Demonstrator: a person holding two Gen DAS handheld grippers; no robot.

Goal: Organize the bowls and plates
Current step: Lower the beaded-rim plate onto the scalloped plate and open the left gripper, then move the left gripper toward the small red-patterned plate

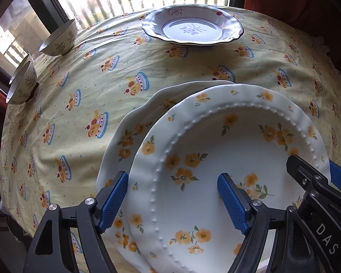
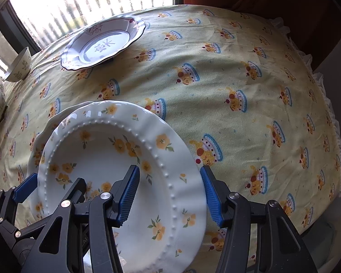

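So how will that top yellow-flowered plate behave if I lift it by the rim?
The top plate looks like glazed ceramic: probably rigid, breakable. Its glossy rim may slip between pads. It sits off-centre on the lower plate, so it may slide or tip.

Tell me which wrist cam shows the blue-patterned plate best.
Left wrist: the blue-patterned plate sits near top centre, whole rim and centre motif visible, seen almost head-on. Right wrist also shows it whole, but pushed toward the upper left and more skewed by the fisheye.
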